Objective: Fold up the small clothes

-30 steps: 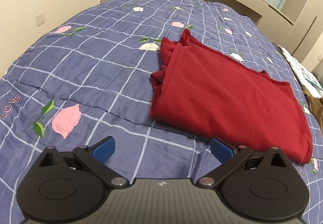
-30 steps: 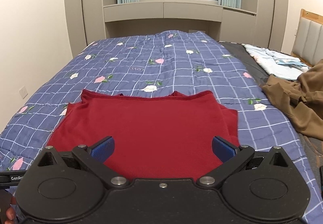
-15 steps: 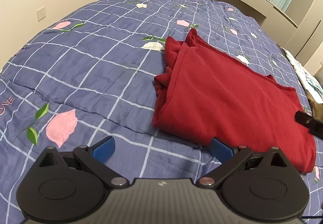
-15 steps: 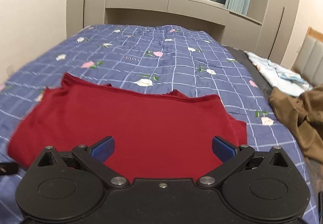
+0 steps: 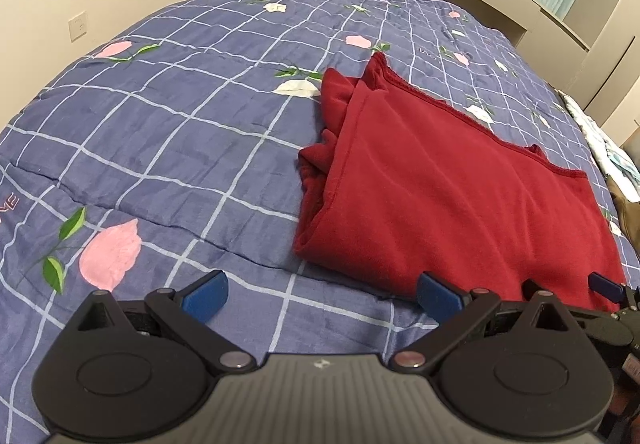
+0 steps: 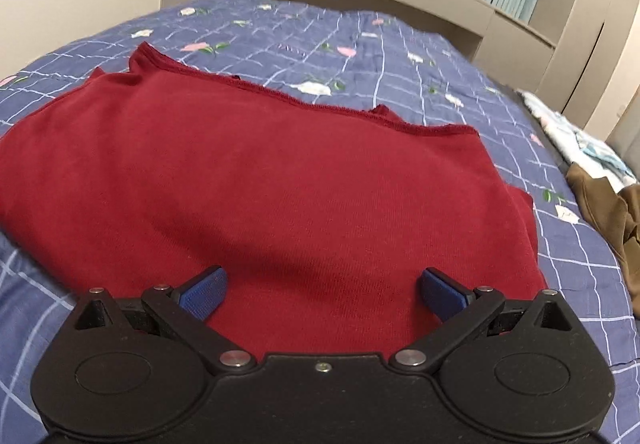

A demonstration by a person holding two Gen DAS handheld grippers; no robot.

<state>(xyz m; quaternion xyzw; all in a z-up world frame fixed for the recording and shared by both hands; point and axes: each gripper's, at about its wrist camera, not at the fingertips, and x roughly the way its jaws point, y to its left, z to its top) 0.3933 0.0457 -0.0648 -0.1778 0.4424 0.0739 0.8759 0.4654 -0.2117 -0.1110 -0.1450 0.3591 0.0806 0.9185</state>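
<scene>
The red garment (image 6: 280, 196) lies flat on the quilt (image 5: 160, 132), soft and limp (likely to sag), best pinched at its near corners by left gripper (image 5: 322, 296) and right gripper (image 6: 322, 292), both wide open, empty.

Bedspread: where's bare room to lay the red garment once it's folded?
Free: the wide stretch of bedspread left of the red garment, toward the wall, and the strip beyond its far hem. Crowded: the right edge, where brown clothing and pale blue clothes are heaped.
</scene>
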